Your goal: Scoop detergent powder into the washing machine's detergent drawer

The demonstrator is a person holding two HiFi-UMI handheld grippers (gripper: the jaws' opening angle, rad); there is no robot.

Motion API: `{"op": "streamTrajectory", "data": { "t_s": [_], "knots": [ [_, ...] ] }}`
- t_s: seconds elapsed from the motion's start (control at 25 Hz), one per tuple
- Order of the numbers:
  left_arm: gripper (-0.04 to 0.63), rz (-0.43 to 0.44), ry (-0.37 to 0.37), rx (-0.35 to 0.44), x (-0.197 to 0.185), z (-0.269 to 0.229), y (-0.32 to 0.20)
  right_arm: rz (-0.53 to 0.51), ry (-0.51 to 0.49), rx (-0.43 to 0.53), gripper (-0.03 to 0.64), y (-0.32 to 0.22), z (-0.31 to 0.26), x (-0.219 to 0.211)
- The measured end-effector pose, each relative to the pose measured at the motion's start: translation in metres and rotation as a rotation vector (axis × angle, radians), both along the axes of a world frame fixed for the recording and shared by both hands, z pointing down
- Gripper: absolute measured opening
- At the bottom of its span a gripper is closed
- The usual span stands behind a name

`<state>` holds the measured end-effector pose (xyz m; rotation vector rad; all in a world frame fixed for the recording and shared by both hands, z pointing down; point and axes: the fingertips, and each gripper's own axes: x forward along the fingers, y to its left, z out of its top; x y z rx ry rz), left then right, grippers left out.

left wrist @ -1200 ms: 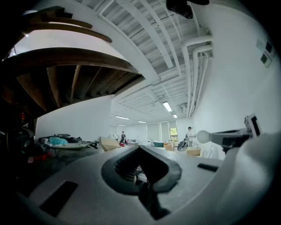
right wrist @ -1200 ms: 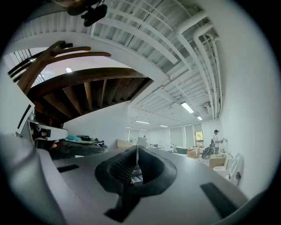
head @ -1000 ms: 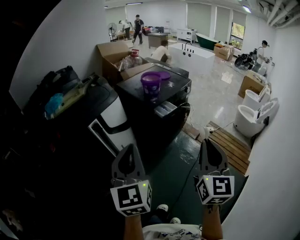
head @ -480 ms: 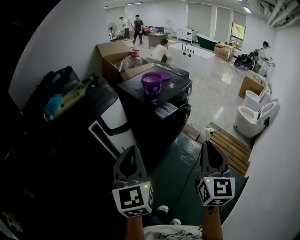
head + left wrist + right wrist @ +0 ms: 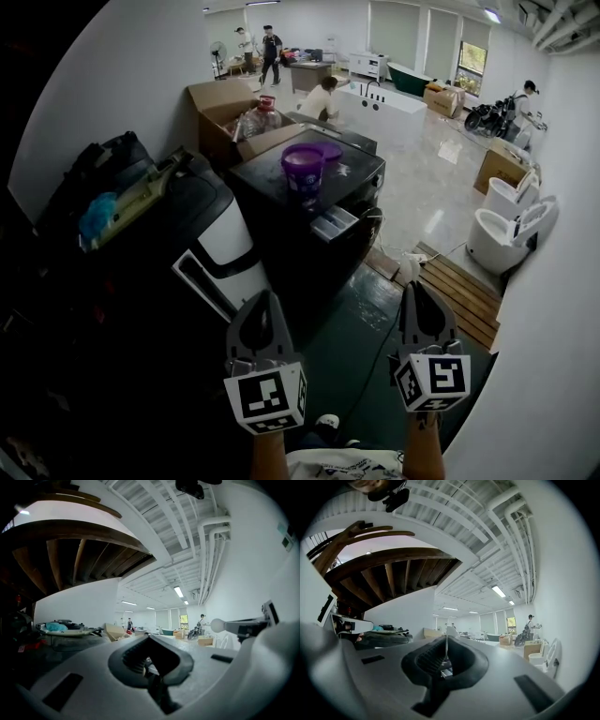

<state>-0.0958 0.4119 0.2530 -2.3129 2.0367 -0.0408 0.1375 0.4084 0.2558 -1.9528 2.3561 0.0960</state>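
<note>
L claw (image 5: 262,298) & R claw (image 5: 413,287) both shut on nothing, held low; purple tub (image 5: 303,167) on washer (image 5: 361,174), drawer (image 5: 333,222) out just below it, well ahead, slightly nearer L claw.

**Machine Tops and Floor Bore the Load**

The black washing machine (image 5: 354,176) carried a purple tub (image 5: 302,171) upright on its flat top. A purple lid (image 5: 329,150) lay flat just beside the tub. The neighbouring black-and-white machine (image 5: 225,239) held a heap on its top: a blue cloth (image 5: 97,217), a long yellowish item (image 5: 141,194) and a dark bag (image 5: 108,159). Both machines stood on a dark green floor (image 5: 333,352), where a wooden pallet (image 5: 464,292) lay near the wall. Farther off, a cardboard box (image 5: 502,171) and white toilets (image 5: 492,239) sat on pale glossy flooring (image 5: 422,192).
</note>
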Motion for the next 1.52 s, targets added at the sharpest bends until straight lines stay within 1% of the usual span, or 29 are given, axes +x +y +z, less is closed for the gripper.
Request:
{"op": "streamTrajectory", "data": {
  "t_s": [0.24, 0.48, 1.0, 1.28, 1.52],
  "knots": [
    [0.002, 0.026, -0.008, -0.007, -0.011, 0.006, -0.026, 0.022, -0.002, -0.010, 0.023, -0.020, 0.006, -0.013],
    [0.002, 0.027, -0.006, -0.022, -0.021, 0.013, -0.046, 0.027, 0.006, -0.029, 0.024, -0.037, 0.013, -0.020],
    [0.002, 0.007, -0.001, -0.045, -0.019, 0.022, -0.084, 0.008, 0.008, -0.043, 0.023, -0.082, 0.015, -0.019],
    [0.002, -0.032, -0.004, -0.059, -0.016, 0.030, -0.122, -0.027, 0.000, -0.046, 0.023, -0.129, 0.022, -0.014],
    [0.002, -0.073, -0.004, -0.075, -0.011, 0.035, -0.177, -0.071, 0.006, -0.047, 0.023, -0.192, 0.025, -0.010]
  ]
}}
